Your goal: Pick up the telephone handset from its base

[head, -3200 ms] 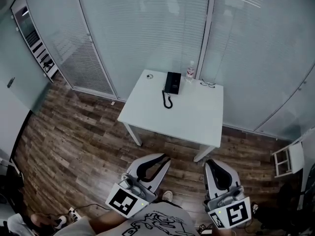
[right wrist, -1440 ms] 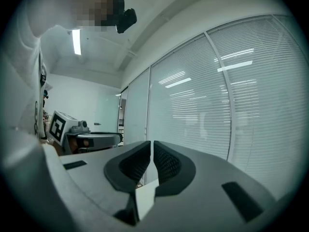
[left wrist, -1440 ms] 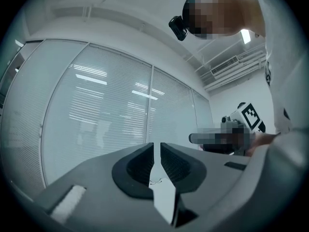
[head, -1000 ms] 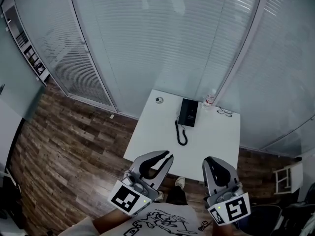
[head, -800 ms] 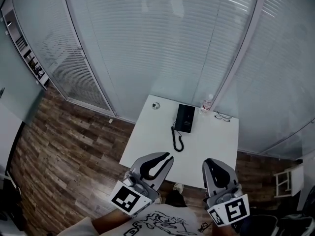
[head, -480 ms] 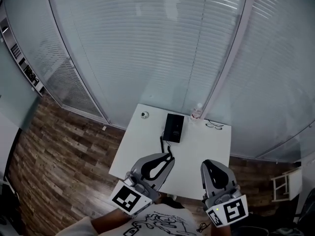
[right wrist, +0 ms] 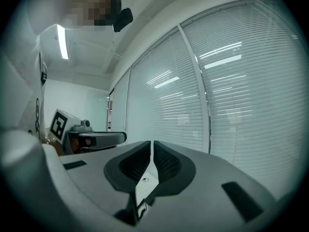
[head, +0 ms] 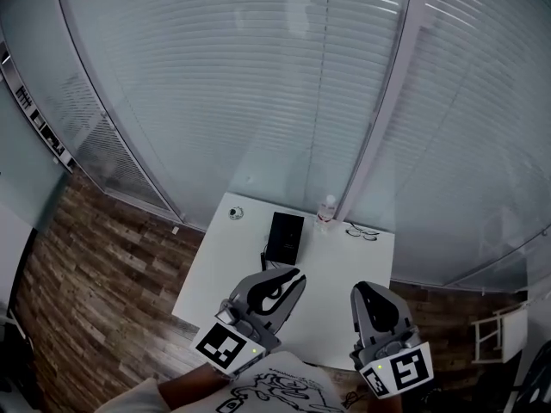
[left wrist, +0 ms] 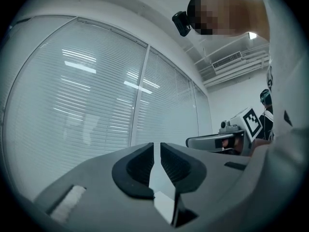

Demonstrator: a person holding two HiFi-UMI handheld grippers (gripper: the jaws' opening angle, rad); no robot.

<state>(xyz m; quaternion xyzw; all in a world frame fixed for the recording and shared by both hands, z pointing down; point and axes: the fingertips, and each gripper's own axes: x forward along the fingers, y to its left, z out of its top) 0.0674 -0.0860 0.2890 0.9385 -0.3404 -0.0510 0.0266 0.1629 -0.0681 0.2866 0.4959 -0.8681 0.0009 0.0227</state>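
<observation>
Grey two-jaw tools, left gripper (head: 291, 275) and right gripper (head: 363, 292), both clenched empty over white table (head: 344, 269) near edge; black telephone (head: 284, 237), handset apparently on base, far side: arriving shut would shove it, and coiled cord (head: 263, 257) could drag the base.

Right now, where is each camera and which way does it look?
Head view: on the person's head, looking down at white square table and black telephone; left gripper, right gripper show.
Left gripper view: on left gripper, facing white window blinds; shut fingers show.
Right gripper view: on right gripper, facing those blinds too.
Shared: each shows the other gripper.
</observation>
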